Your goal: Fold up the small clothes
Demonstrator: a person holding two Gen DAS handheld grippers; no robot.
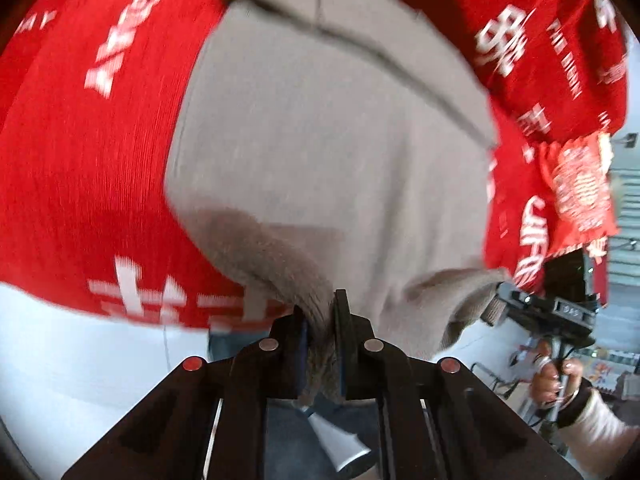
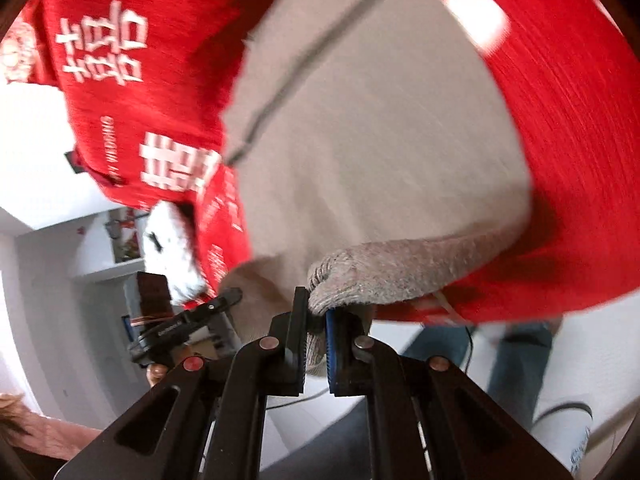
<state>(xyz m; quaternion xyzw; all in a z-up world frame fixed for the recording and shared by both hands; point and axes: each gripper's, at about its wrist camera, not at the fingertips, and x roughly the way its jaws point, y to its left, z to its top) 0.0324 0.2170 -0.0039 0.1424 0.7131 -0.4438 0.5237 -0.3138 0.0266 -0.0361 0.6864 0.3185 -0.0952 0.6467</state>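
You've got L gripper (image 1: 320, 320) & R gripper (image 2: 316, 320) both clamped on the grey knit garment's (image 1: 320, 140) edge, spread over the red tablecloth (image 1: 80, 160), prob. to fold it.

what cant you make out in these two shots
- Grey garment: its type and full outline, in both wrist views; motion blur, and the top edge cuts it off.
- White print on the red cloth: unreadable, blurred.
- Surface under the red cloth: covered in both views.
- Right gripper in the left wrist view: jaws buried in garment folds.
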